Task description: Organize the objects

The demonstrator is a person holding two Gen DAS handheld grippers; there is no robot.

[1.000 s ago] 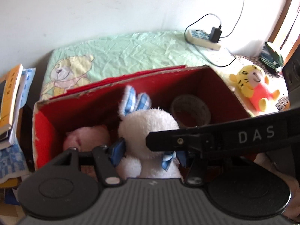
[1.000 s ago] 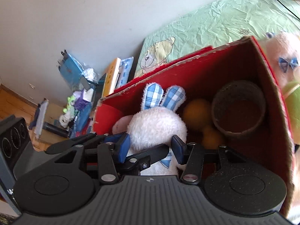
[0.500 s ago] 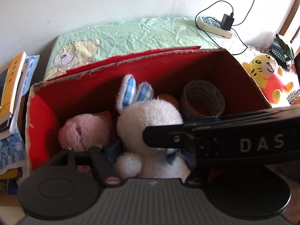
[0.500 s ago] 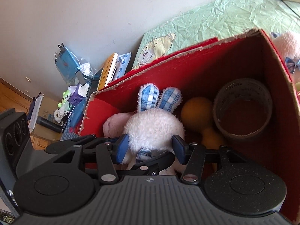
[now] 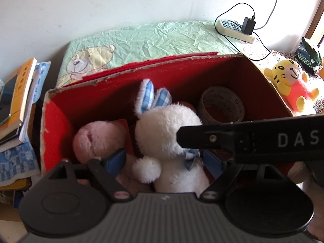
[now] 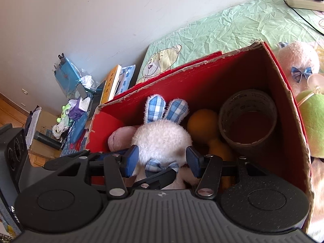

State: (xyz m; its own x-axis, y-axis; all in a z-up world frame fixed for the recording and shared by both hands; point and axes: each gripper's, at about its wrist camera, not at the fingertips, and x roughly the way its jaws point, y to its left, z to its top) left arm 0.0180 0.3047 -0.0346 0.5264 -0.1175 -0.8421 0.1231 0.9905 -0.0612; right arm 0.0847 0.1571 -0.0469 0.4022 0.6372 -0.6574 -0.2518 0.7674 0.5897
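A white plush rabbit point(image 5: 166, 129) with blue checked ears sits inside a red cardboard box point(image 5: 60, 111). A pink plush point(image 5: 99, 139), an orange toy point(image 6: 200, 119) and a tape roll point(image 5: 221, 104) lie beside it in the box. My left gripper point(image 5: 164, 162) is open, its blue pads either side of the rabbit's lower body. My right gripper point(image 6: 162, 162) is open too, pads flanking the rabbit point(image 6: 162, 139) without squeezing it. The right gripper's black body crosses the left wrist view.
The box stands on a green bear-print mat point(image 5: 141, 42). A yellow tiger plush point(image 5: 291, 83) sits right of the box, with a pink plush point(image 6: 297, 60) and a green one point(image 6: 311, 119). A power strip point(image 5: 235, 30) lies behind. Books point(image 5: 18, 93) stack at left.
Both grippers have risen and drawn back slightly, showing more of the box's inside. The rabbit now rests lower in the box, and the pads stand wider apart around it.
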